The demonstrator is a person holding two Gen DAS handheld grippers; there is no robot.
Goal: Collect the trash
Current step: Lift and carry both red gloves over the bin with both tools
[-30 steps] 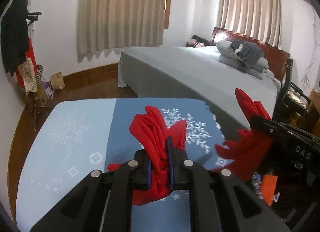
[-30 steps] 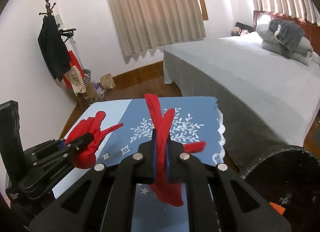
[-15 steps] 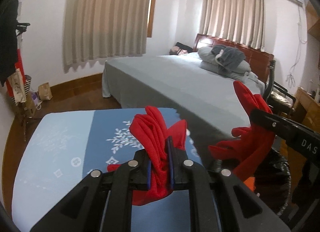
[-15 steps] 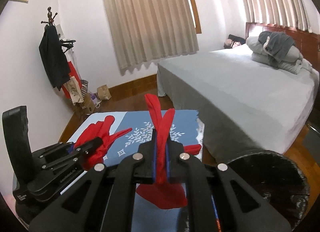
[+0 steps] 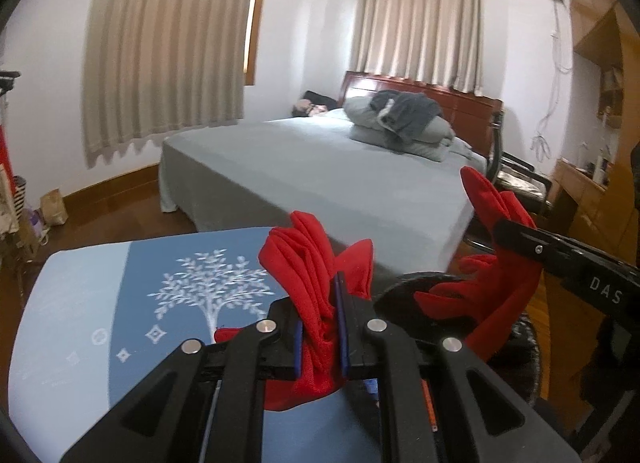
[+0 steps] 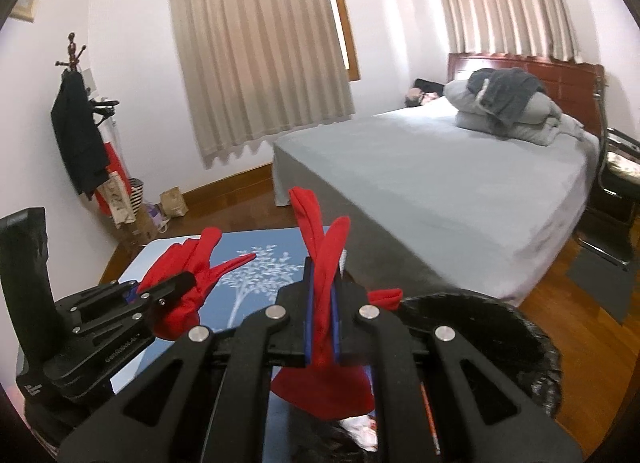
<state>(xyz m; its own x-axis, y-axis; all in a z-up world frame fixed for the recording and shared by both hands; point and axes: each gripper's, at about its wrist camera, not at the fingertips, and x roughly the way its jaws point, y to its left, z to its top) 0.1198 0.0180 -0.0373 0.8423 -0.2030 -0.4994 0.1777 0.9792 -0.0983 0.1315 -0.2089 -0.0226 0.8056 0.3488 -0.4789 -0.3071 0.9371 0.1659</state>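
Left gripper [image 5: 320, 327]: jaws clamped together on a bunched fold of the red cloth [image 5: 312, 263], which rises above the fingertips and hangs below them. Right gripper [image 6: 322, 303]: jaws likewise pressed shut on another part of the red cloth [image 6: 324, 247], two narrow folds standing up between the pads and a lobe drooping underneath. Both ends are held in the air, above the right edge of the blue table cover [image 5: 120, 303] with its white tree print. Just beyond that edge stands the black trash bin [image 6: 500, 327], its open rim below and right of the right gripper. Behind lies a grey bed [image 6: 440, 183]; beige curtains [image 6: 256, 47] hang on the far wall.
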